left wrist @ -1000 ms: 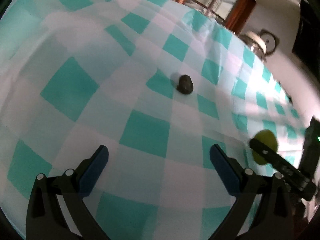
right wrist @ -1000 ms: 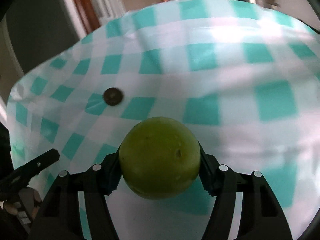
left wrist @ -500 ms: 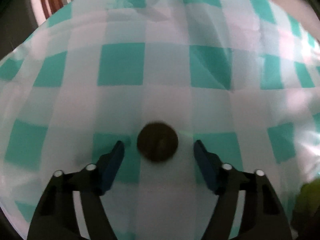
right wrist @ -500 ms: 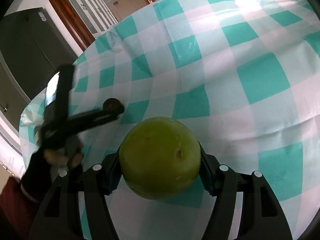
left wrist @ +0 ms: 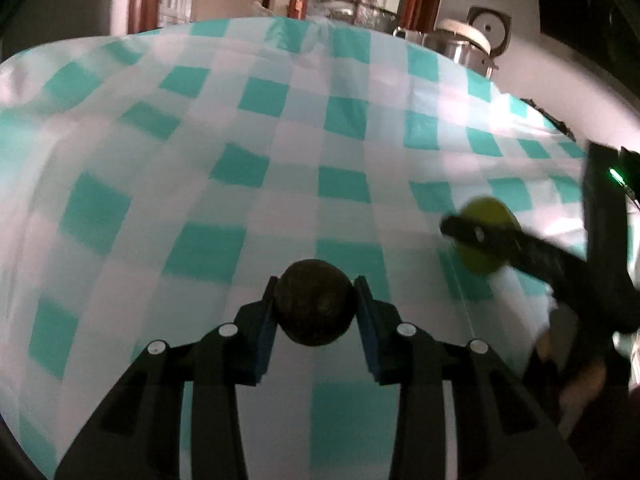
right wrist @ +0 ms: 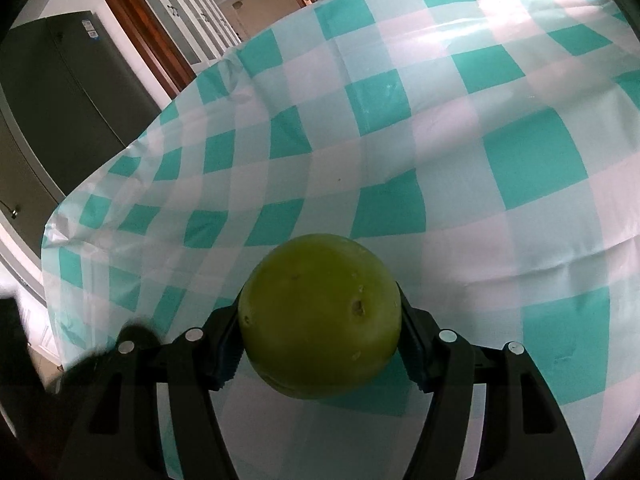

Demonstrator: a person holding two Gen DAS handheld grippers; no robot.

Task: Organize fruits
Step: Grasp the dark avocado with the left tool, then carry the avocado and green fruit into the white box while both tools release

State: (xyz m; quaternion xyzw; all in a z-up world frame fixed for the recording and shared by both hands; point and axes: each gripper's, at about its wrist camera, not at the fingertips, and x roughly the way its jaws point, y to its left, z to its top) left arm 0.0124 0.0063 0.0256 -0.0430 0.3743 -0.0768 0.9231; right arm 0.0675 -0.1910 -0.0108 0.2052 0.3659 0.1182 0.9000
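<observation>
Counter draped in glossy, creased teal-and-white checked cloth (right wrist: 460, 128) | left tongs (left wrist: 315, 308) clamp a round, dark, rough-skinned fruit (left wrist: 315, 307) above it | right tongs (right wrist: 320, 330) clamp a smooth, speckled green fruit (right wrist: 320, 322) above it

The left wrist view is dim and smeared with motion blur; the cloth (left wrist: 280, 152) checks run soft, and the right gripper (left wrist: 486, 236) is a dark streak. The right wrist view is brighter and sharp, with pale glare on the cloth's far side (top right). Both bow at the edges, with black corners.
</observation>
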